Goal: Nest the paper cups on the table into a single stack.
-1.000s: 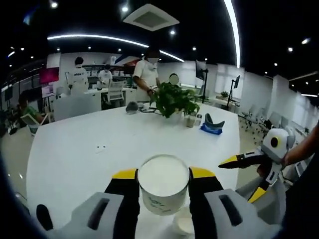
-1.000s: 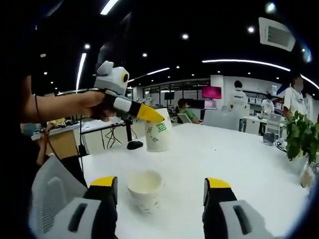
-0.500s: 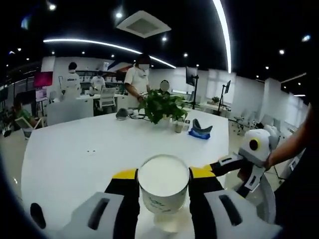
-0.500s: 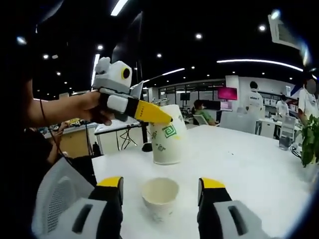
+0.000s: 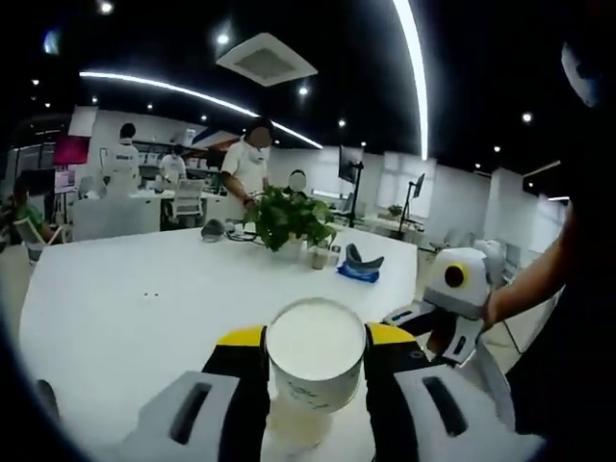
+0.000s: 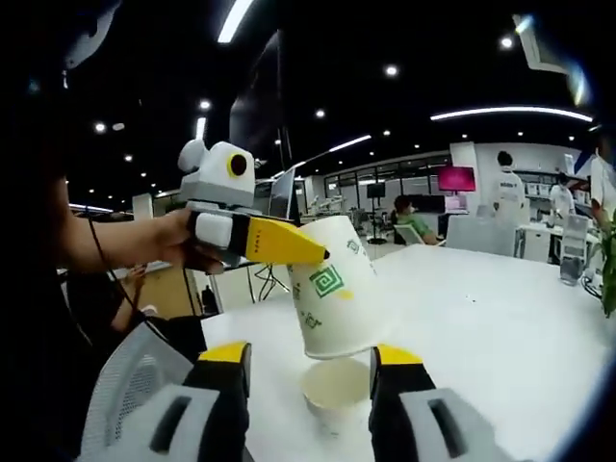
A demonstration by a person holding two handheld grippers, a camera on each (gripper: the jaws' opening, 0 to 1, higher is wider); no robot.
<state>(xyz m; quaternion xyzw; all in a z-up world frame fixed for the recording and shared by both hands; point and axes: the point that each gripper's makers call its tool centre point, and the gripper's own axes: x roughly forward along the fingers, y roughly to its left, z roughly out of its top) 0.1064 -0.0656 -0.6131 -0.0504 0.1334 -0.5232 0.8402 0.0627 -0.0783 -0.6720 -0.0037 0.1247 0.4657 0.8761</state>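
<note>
In the left gripper view my left gripper (image 5: 316, 337) is shut on a white paper cup (image 5: 316, 361) with a green print. A second paper cup (image 5: 294, 430) stands on the white table (image 5: 125, 289), right under the held one. In the right gripper view the held cup (image 6: 337, 294) hangs tilted, its base just over the mouth of the standing cup (image 6: 335, 393). My left gripper (image 6: 322, 262) reaches in from the left, held by a hand. My right gripper (image 6: 310, 358) is open, one jaw on each side of the standing cup. It also appears as the right gripper (image 5: 416, 322) in the left gripper view.
A potted plant (image 5: 287, 217), small jars and a blue object (image 5: 358, 267) sit at the far end of the table. A person (image 5: 245, 173) stands behind the plant, with others at desks further back. The table's near edge (image 6: 241, 322) runs close beside the cups.
The held cup has come closer to the standing cup and now hovers tilted over its mouth. My right gripper's jaws have narrowed around the standing cup.
</note>
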